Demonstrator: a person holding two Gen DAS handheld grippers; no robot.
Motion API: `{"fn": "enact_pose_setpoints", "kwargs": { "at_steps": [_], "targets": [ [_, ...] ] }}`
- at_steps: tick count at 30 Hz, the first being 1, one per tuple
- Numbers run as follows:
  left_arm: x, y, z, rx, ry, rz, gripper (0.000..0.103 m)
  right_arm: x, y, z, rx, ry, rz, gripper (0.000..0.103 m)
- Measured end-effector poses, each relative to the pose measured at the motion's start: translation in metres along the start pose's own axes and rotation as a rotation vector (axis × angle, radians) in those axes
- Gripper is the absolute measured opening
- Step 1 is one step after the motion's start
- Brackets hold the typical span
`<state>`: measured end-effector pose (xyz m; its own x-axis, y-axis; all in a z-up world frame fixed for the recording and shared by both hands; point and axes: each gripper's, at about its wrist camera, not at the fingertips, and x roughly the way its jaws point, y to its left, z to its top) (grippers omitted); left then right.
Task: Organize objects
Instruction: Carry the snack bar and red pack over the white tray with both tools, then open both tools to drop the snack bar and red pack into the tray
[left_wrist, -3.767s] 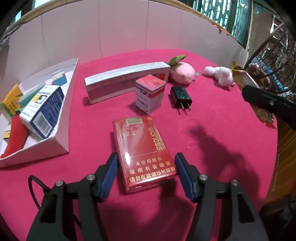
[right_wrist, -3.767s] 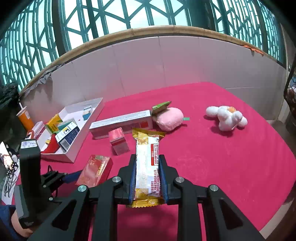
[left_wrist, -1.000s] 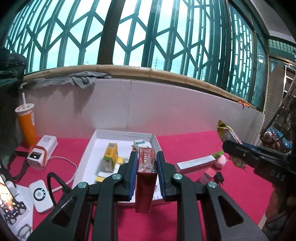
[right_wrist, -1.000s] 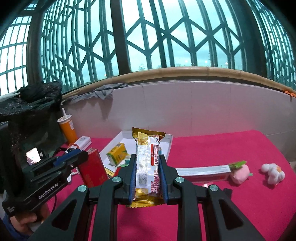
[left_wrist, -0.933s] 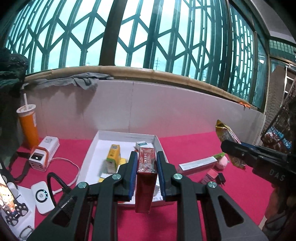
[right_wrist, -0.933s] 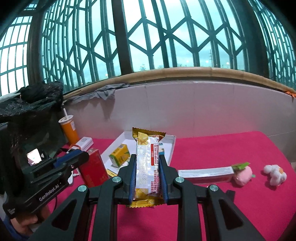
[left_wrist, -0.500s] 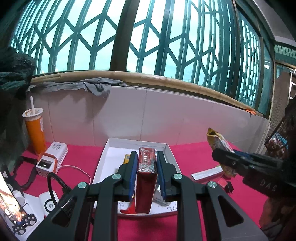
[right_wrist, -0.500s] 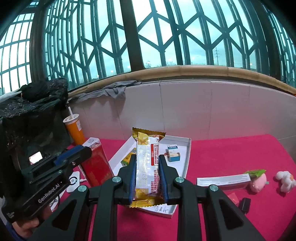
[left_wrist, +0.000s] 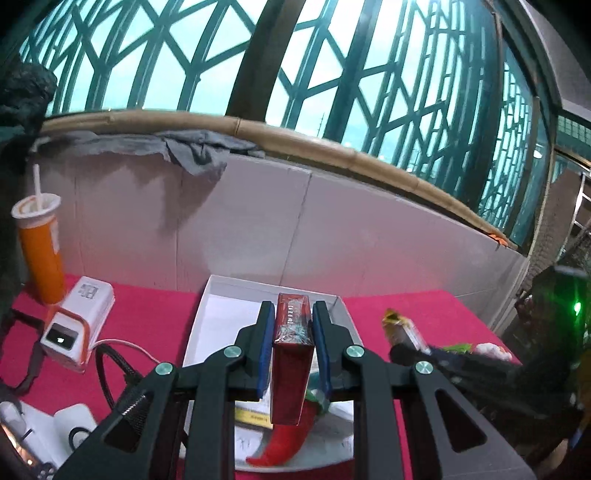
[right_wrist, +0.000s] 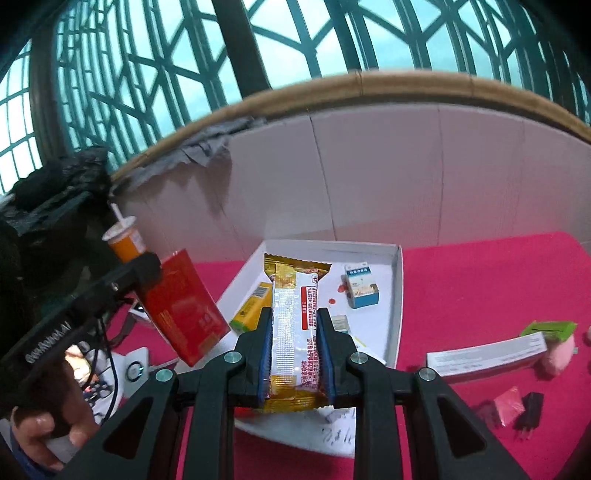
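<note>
Grippers carrying two items above the white tray.

Left gripper (left_wrist: 293, 347) is clamped on an upright red cigarette pack (left_wrist: 291, 363), held over the near end of the white tray (left_wrist: 207, 317), where a red chili toy (left_wrist: 284, 439) lies. Right gripper (right_wrist: 294, 347) is closed on a gold and silver snack bar (right_wrist: 293, 328), also over the tray, which holds a yellow box (right_wrist: 251, 306) and a blue and white box (right_wrist: 360, 284). A long white box (right_wrist: 487, 354) lies on the red tablecloth (right_wrist: 480, 280) beside the tray.
</note>
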<state>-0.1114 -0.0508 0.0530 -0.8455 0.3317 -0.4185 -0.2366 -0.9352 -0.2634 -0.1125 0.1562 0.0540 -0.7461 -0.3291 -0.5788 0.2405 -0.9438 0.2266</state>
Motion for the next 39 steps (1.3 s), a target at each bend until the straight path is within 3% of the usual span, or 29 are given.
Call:
{"fn": "enact_pose_setpoints", "kwargs": {
  "at_steps": [6,15,17,19,20,24,31,36,39],
  "targets": [
    [0.040,0.006,-0.005,0.017,0.048,0.015,0.020,0.050,-0.006,0.000,0.019,0.067,-0.006,0.024],
    [0.058,0.010,0.000,0.029,0.031,0.061,0.021,0.109,-0.014,0.012,0.052,0.114,-0.064,0.025],
    [0.058,0.011,-0.002,0.023,0.034,0.070,0.031,0.112,-0.014,0.011,0.054,0.116,-0.063,0.026],
    [0.057,0.012,-0.003,0.011,0.029,0.083,0.069,0.114,-0.013,0.008,0.050,0.121,-0.066,0.027],
    [0.056,0.012,-0.004,0.008,0.022,0.090,0.075,0.114,-0.013,0.008,0.046,0.120,-0.066,0.031],
    [0.053,0.009,-0.005,0.011,0.015,0.092,0.103,0.104,-0.013,0.006,0.042,0.087,-0.075,0.069],
    [0.036,-0.002,-0.006,0.013,-0.034,0.112,0.103,0.077,-0.016,0.004,0.044,0.042,-0.095,0.076],
    [0.014,-0.013,-0.001,0.015,-0.099,0.118,0.103,0.044,-0.021,0.003,0.048,-0.032,-0.103,0.093],
    [0.007,-0.024,0.001,0.023,-0.098,0.098,0.103,0.024,-0.025,0.001,0.053,-0.062,-0.097,0.093]
  ]
}}
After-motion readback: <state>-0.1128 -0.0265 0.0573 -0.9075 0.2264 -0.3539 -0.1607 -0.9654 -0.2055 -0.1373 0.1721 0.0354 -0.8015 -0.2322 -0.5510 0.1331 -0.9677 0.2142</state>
